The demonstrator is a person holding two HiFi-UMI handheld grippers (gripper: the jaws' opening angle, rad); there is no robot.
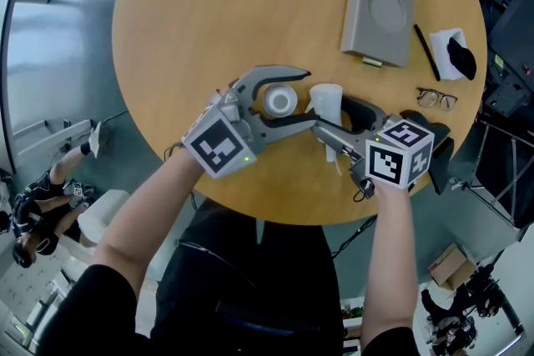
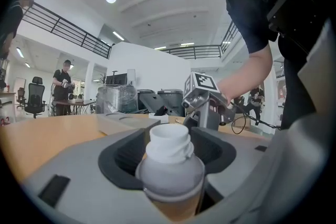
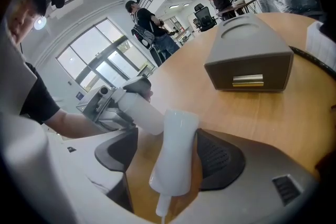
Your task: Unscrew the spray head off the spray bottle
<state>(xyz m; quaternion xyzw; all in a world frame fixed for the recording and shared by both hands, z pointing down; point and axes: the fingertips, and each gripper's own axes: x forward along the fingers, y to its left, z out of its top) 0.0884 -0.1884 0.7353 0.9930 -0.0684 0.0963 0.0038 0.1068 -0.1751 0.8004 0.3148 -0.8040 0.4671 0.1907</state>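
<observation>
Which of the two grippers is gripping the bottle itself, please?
The left gripper: its jaws clamp the uncapped bottle, while the right gripper stands open around the spray head.

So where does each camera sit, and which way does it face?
Head view: on the head, facing steeply down at the table; forearms, left gripper, right gripper show.
Left gripper view: on that gripper, facing the spray bottle; right arm shows.
Right gripper view: on that gripper, facing the spray head; left forearm shows.
Head and right gripper views share the grey box.
</observation>
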